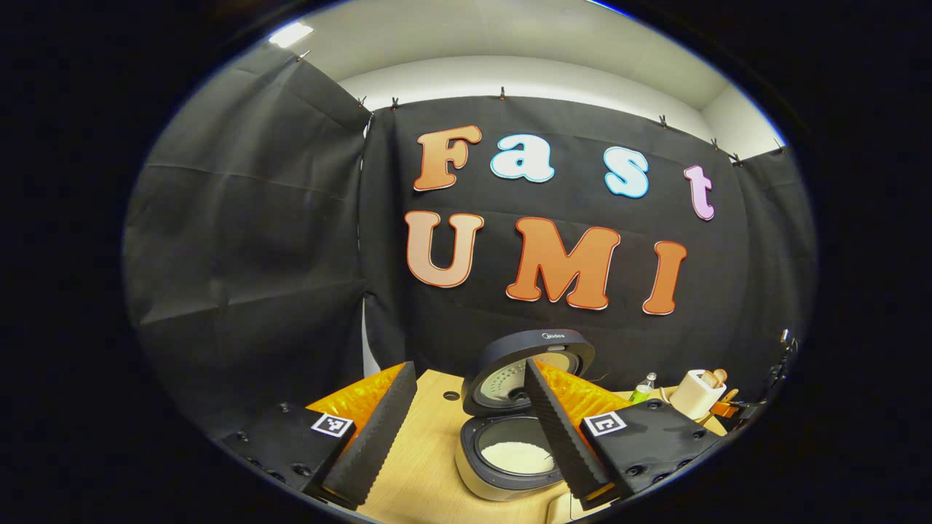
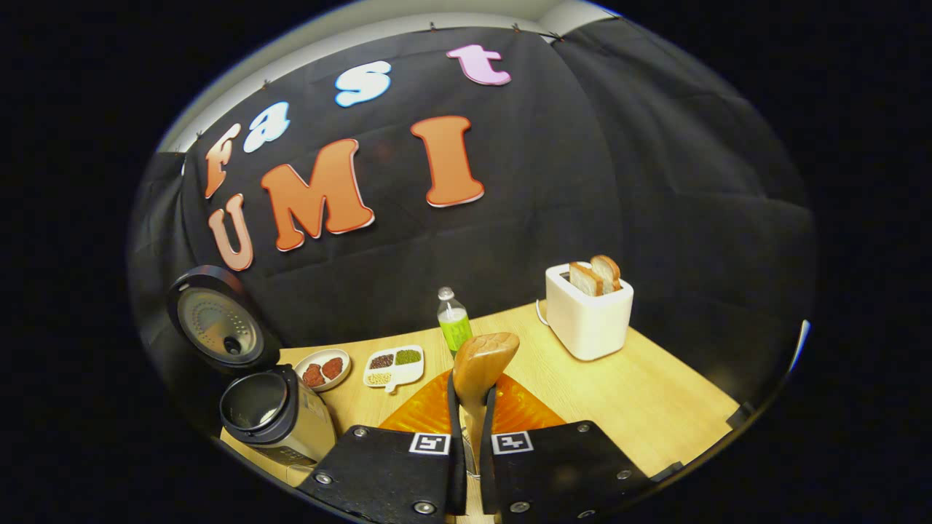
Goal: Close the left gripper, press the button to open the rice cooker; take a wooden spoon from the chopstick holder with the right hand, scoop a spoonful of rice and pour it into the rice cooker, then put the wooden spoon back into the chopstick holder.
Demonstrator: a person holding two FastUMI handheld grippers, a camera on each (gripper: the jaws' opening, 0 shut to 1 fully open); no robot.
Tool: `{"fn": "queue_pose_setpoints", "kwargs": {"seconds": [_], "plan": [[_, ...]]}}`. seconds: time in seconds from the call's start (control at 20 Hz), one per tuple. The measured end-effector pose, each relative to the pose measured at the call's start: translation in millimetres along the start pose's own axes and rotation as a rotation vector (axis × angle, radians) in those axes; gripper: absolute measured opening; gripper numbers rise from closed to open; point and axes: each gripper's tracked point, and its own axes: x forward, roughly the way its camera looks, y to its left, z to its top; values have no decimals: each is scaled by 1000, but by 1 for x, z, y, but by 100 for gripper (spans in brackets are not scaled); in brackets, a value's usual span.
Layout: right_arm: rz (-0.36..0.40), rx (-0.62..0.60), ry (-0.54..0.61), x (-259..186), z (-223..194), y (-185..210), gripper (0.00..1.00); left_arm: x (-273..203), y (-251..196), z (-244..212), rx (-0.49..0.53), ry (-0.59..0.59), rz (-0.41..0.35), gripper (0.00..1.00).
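Left gripper view: left gripper (image 1: 466,437) spread wide apart above the desk (image 1: 429,444), gripping nothing. Rice cooker (image 1: 520,422) just ahead, partly behind one finger, lid (image 1: 528,367) already swung up, white rice lying in the pot. Button step judged done. Farther right, a white toaster (image 1: 697,393) with bread, and a green bottle (image 1: 642,389) beside it. Pale wood desk, black cloth hung on clips behind, pale wall and a ceiling light above.

Right gripper view: right gripper (image 2: 472,429) closed on the handle of the wooden spoon (image 2: 482,364), bowl pointing up and away (whether any rice sits in it cannot be told from this side). Rice cooker (image 2: 280,418) low at the left, lid (image 2: 218,320) open; toaster (image 2: 588,309) well off to the right; bottle (image 2: 453,324) behind the spoon; a small plate (image 2: 322,370) and a divided dish (image 2: 395,365) of grains between cooker and bottle. Chopstick holder not made out here. Step in hand, by judgement: spoon taken, scoop or return pending. Next move likely calls for a steady spoon, kept level if loaded and carried over the open pot, or steered upright back to the holder.
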Motion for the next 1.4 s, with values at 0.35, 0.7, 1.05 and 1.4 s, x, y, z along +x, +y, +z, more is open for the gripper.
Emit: {"fn": "queue_pose_setpoints", "kwargs": {"seconds": [0.35, 0.7, 1.05, 1.4], "plan": [[84, -48, -17, -69, 5, 76, 7, 12, 18, -1, -12, 9, -44, 99], [139, -119, 65, -103, -58, 132, 7, 15, 24, -1, 23, 11, -102, 97], [55, -301, 172, -100, -130, 126, 7, 13, 44, -6, 29, 28, -107, 97], [-20, -282, 254, -100, -177, 118, 7, 13, 59, -12, 48, 41, -95, 100]]}}
